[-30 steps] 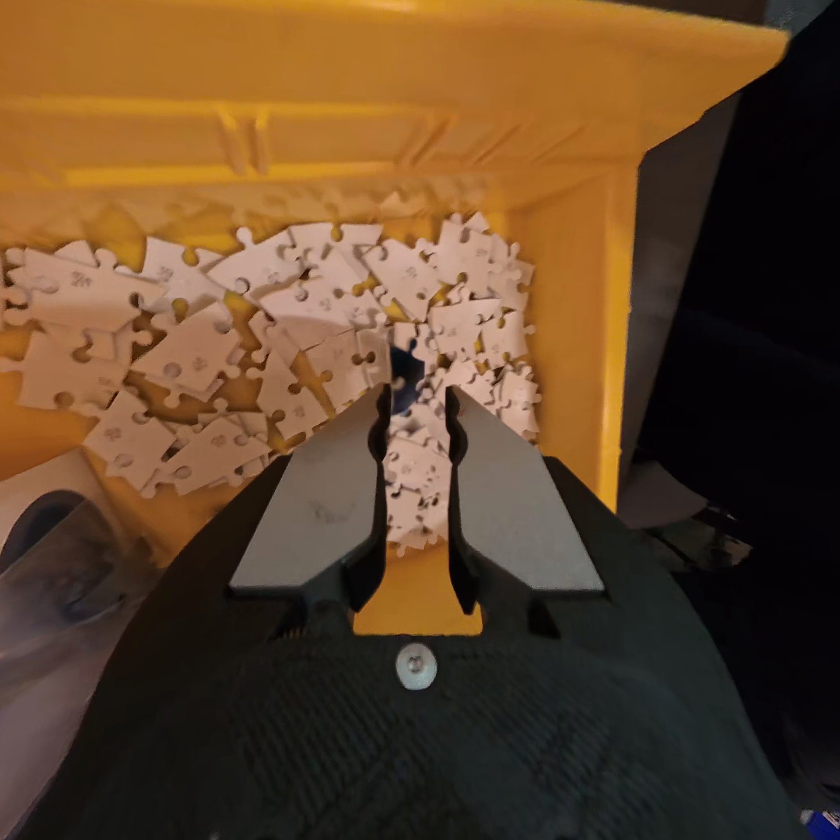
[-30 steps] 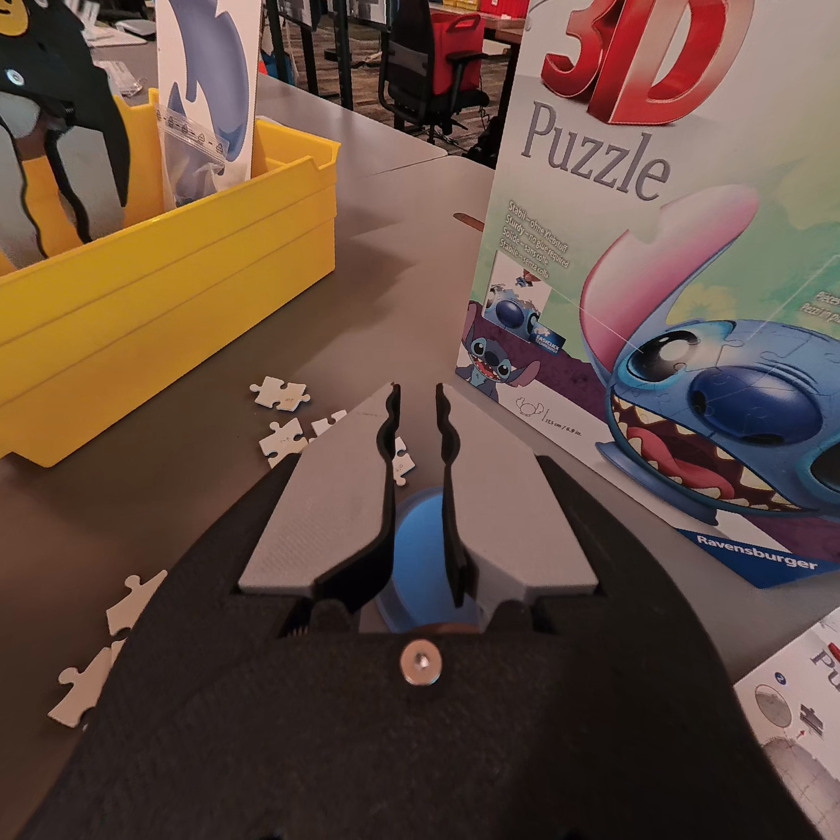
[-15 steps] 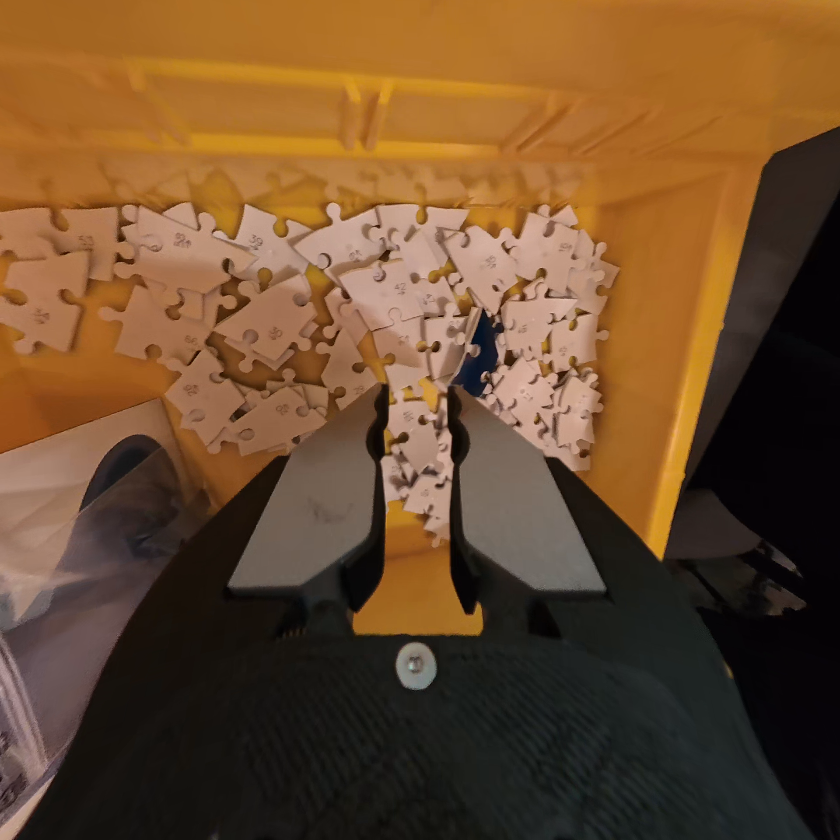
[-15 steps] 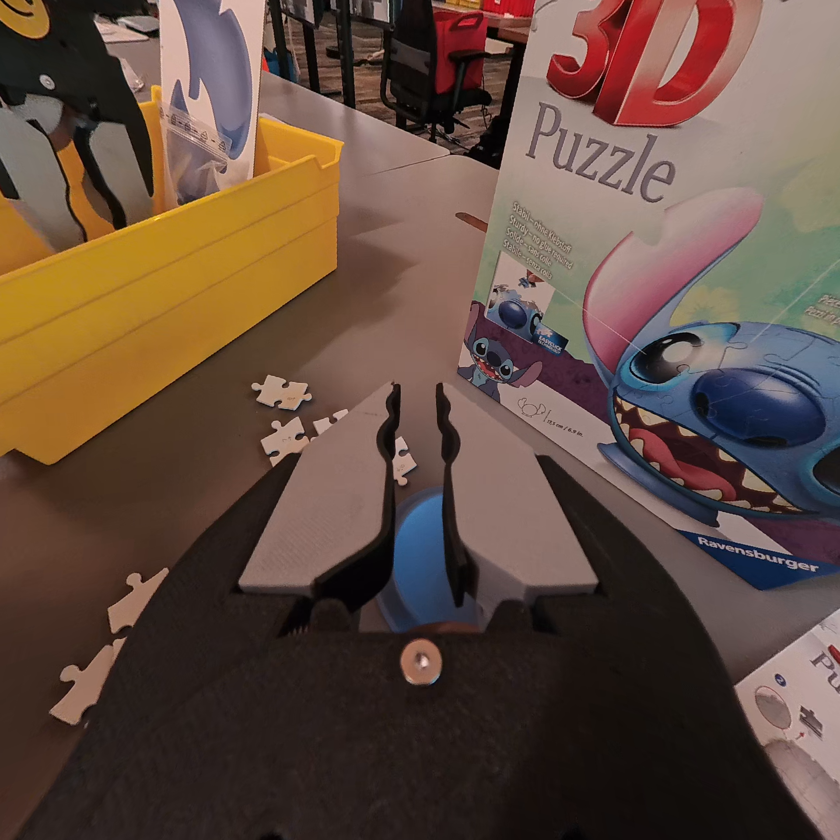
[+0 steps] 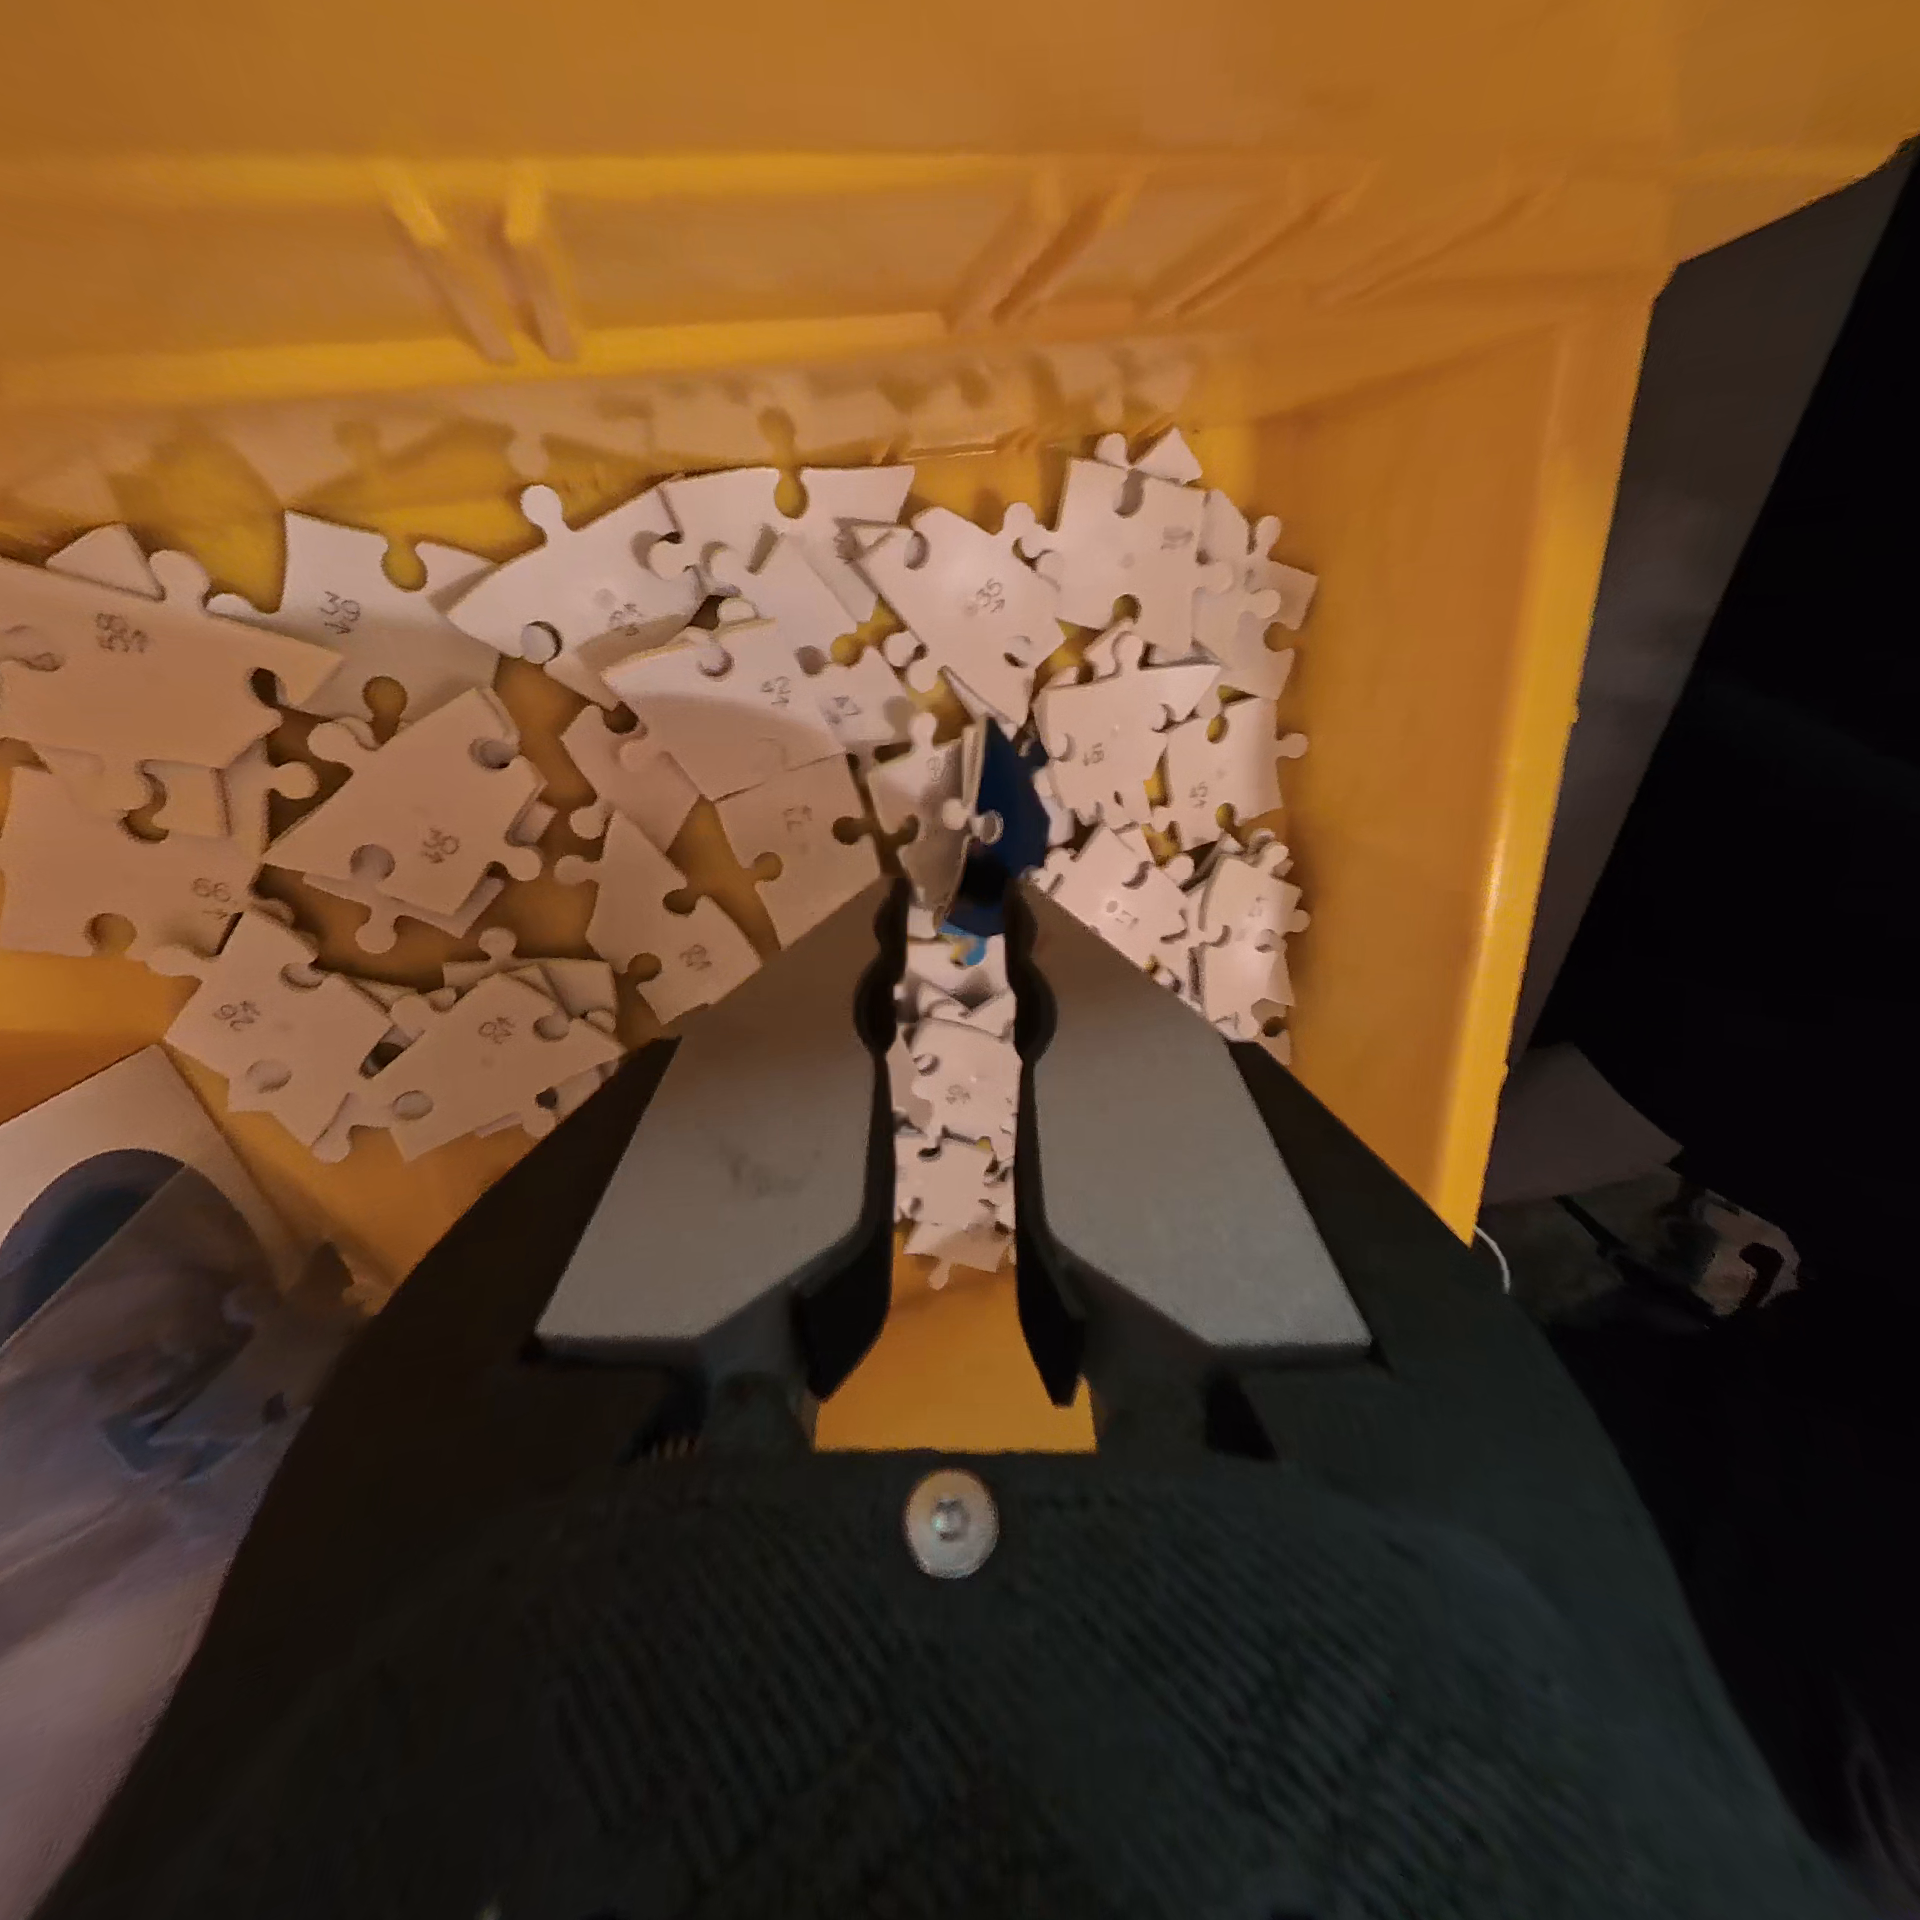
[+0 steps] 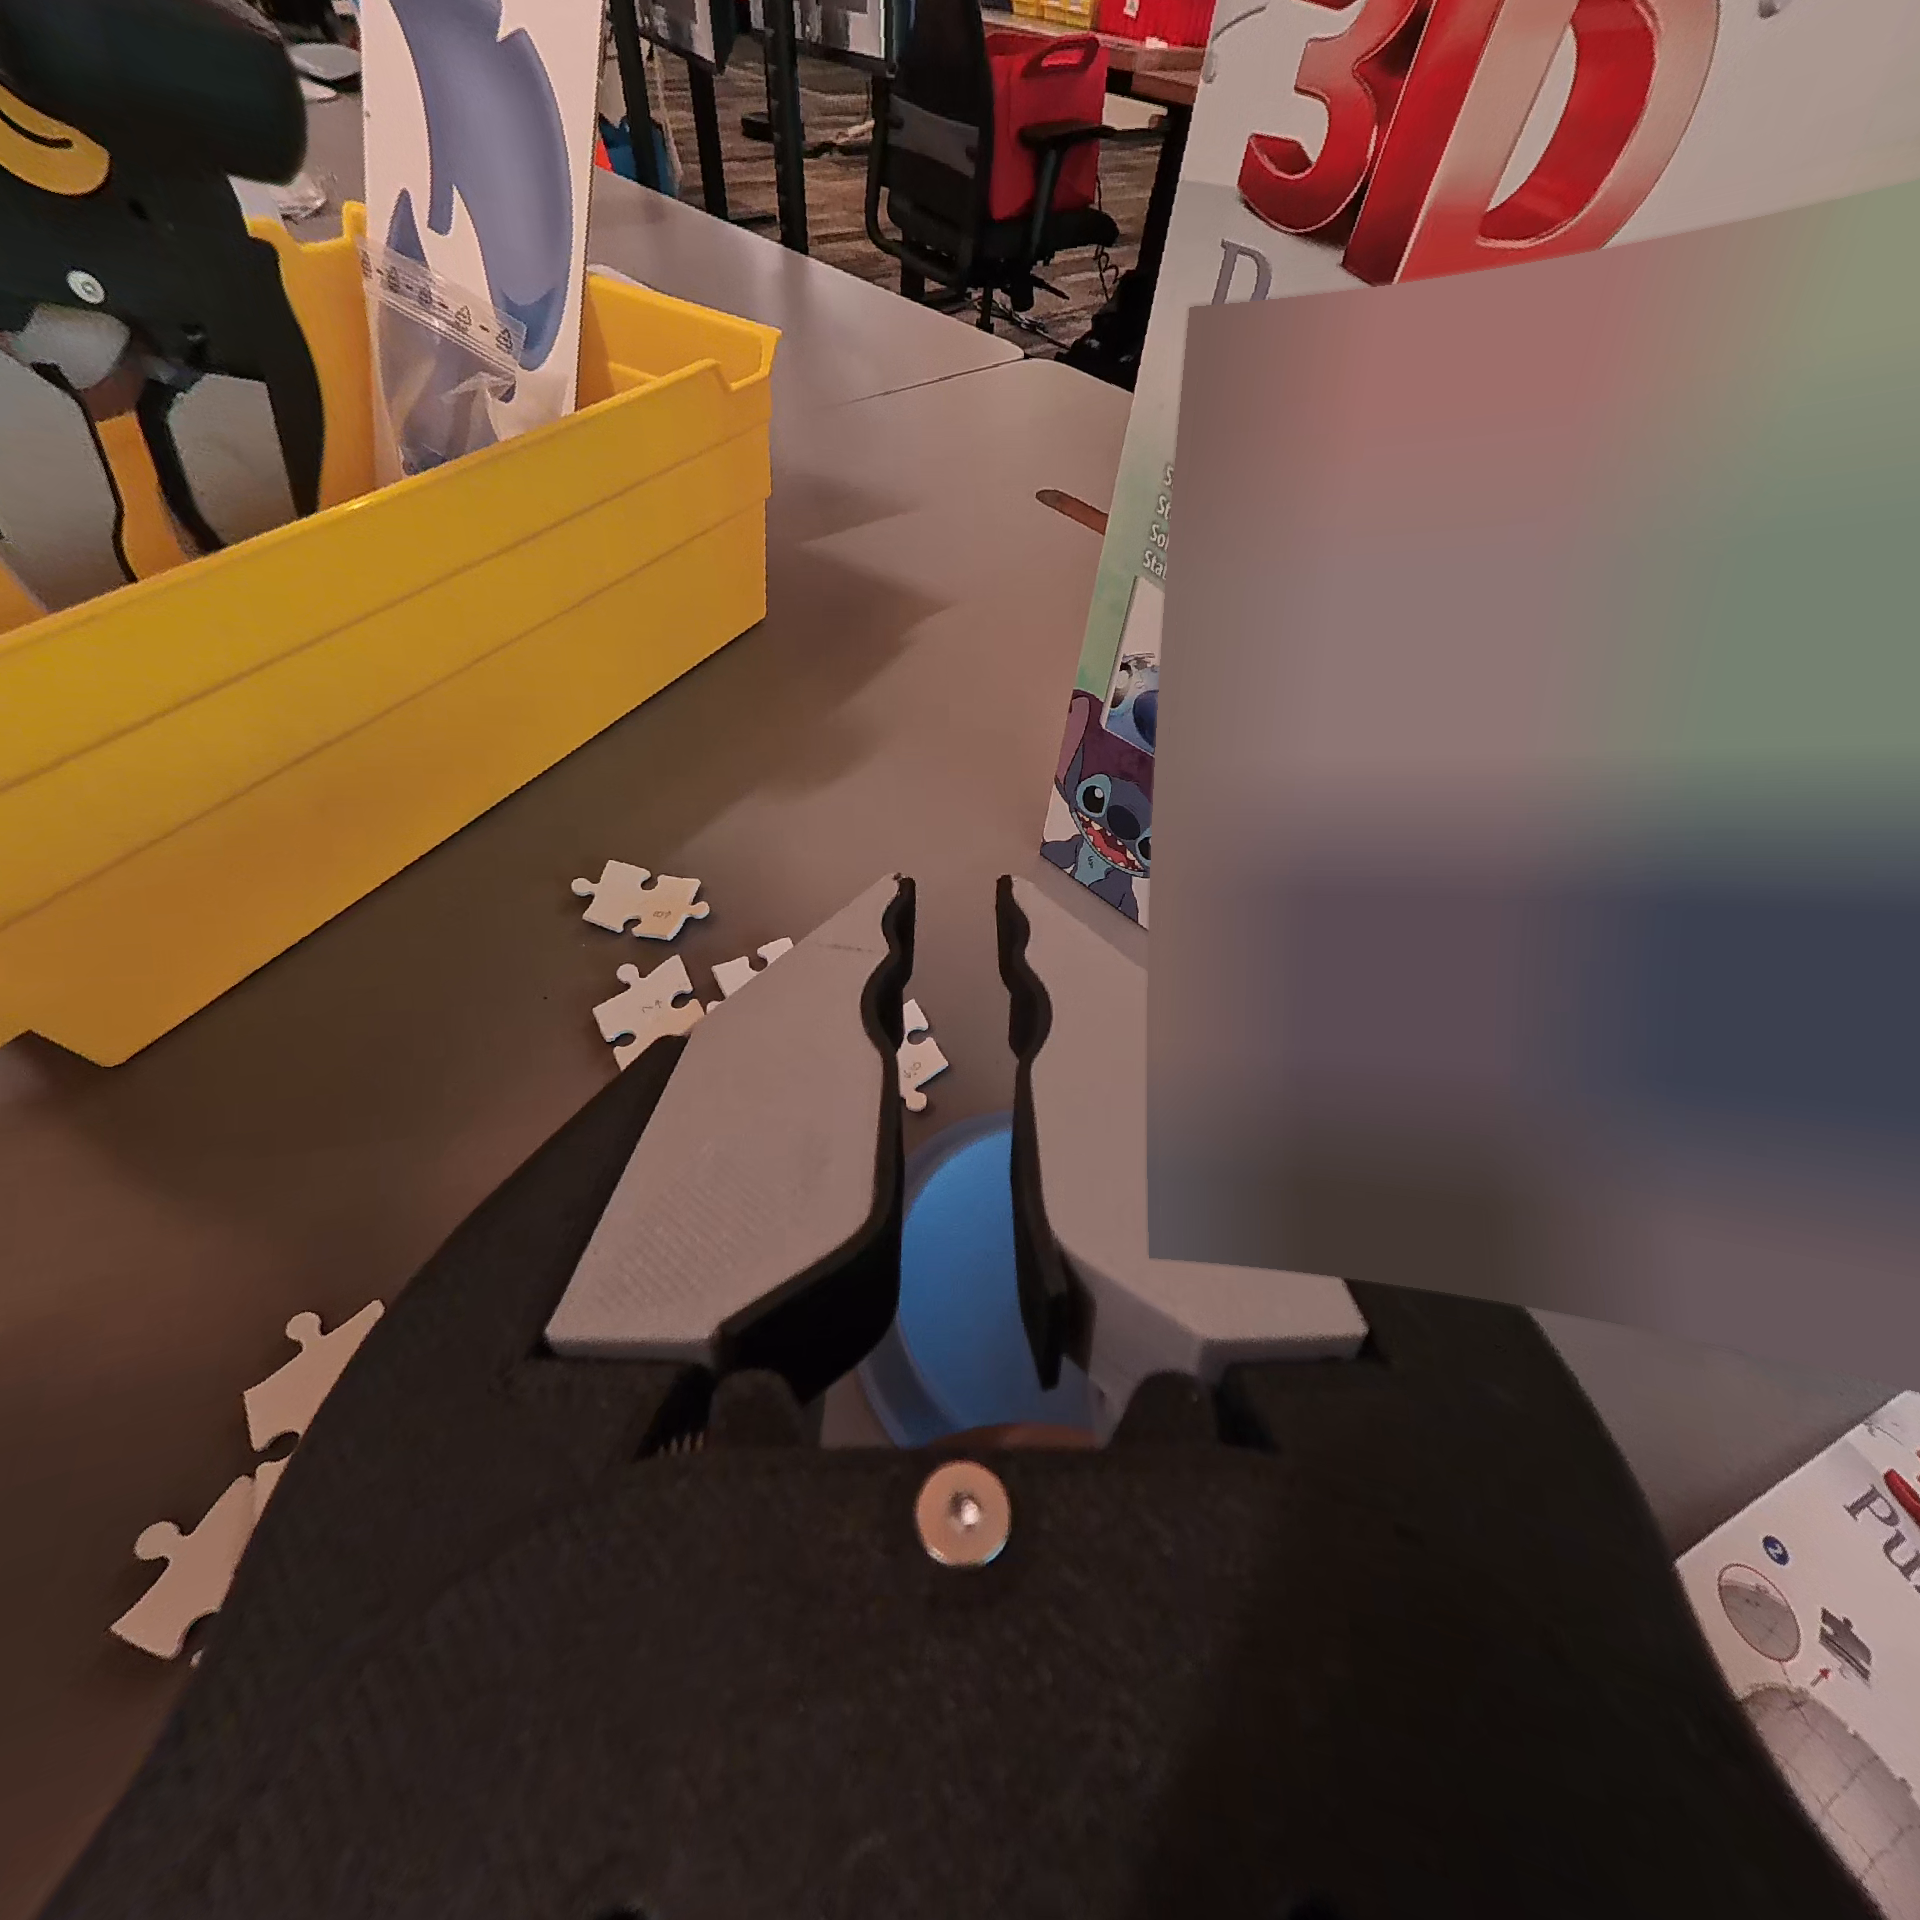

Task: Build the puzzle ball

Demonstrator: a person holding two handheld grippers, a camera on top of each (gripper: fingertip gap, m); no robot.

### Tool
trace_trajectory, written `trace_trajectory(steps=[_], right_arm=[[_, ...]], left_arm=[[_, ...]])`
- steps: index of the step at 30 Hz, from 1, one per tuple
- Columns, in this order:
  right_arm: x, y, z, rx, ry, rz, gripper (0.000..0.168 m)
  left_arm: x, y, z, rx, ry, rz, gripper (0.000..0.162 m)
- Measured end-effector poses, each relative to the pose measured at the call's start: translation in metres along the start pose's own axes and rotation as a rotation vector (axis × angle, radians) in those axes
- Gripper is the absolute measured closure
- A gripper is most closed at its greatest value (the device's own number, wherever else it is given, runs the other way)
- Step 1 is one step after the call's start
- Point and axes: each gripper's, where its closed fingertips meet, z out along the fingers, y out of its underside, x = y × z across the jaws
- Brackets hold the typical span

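Beyond the grey table's (image 6: 914, 582) far edge, black office chair (image 6: 966, 156) with a red bag (image 6: 1049, 114) on it. Dark table legs (image 6: 717, 114) left of it, over patterned carpet.

Yellow bin (image 5: 1455, 727), white puzzle pieces (image 5: 436, 831), one blue piece (image 5: 1003, 800).

Left claw (image 5: 954, 894) and right claw (image 6: 951, 883) each had grey wedge fingers, black wavy inner pads, a black textured body and one silver screw behind the fingers.

Parted right claw (image 6: 951, 883) above blue disc (image 6: 961, 1226)
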Motion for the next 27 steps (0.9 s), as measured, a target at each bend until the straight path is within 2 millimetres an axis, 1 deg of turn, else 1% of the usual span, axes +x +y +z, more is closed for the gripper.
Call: trace_trajectory(steps=[2,7,9,12,16,19,21,23,25,27], right_arm=[[0.0,0.001,0.0,-0.002,0.0,0.002,0.156],[0.0,0.001,0.0,-0.003,0.001,0.0,0.156],[0.0,0.0,0.0,-0.001,0.001,0.001,0.156],[0.0,0.0,0.0,0.001,0.0,0.001,0.156],[0.0,0.0,0.0,-0.003,-0.001,0.0,0.156],[-0.001,0.001,0.001,-0.005,-0.001,-0.001,0.156],[0.0,0.002,0.001,-0.008,0.001,-0.002,0.156],[0.001,0.002,0.001,-0.007,0.003,0.0,0.156],[0.001,0.001,0.0,-0.003,0.003,0.002,0.156],[0.001,0.0,0.0,-0.001,0.003,0.001,0.156]], left_arm=[[0.006,-0.001,0.001,0.001,0.025,0.018,0.154],[0.01,0.003,0.006,-0.031,0.039,0.034,0.153],[0.009,0.001,0.004,-0.019,0.033,0.033,0.155],[0.007,-0.003,-0.006,0.025,0.01,0.036,0.16],[-0.009,-0.005,-0.029,0.096,-0.103,0.02,0.162],[-0.029,-0.003,-0.039,0.11,-0.218,-0.013,0.162],[-0.038,-0.002,-0.037,0.101,-0.25,-0.027,0.162],[-0.038,0.004,-0.028,0.055,-0.223,-0.037,0.162],[-0.034,0.011,-0.019,0.005,-0.188,-0.037,0.161],[-0.023,0.016,-0.011,-0.04,-0.116,-0.033,0.15]])
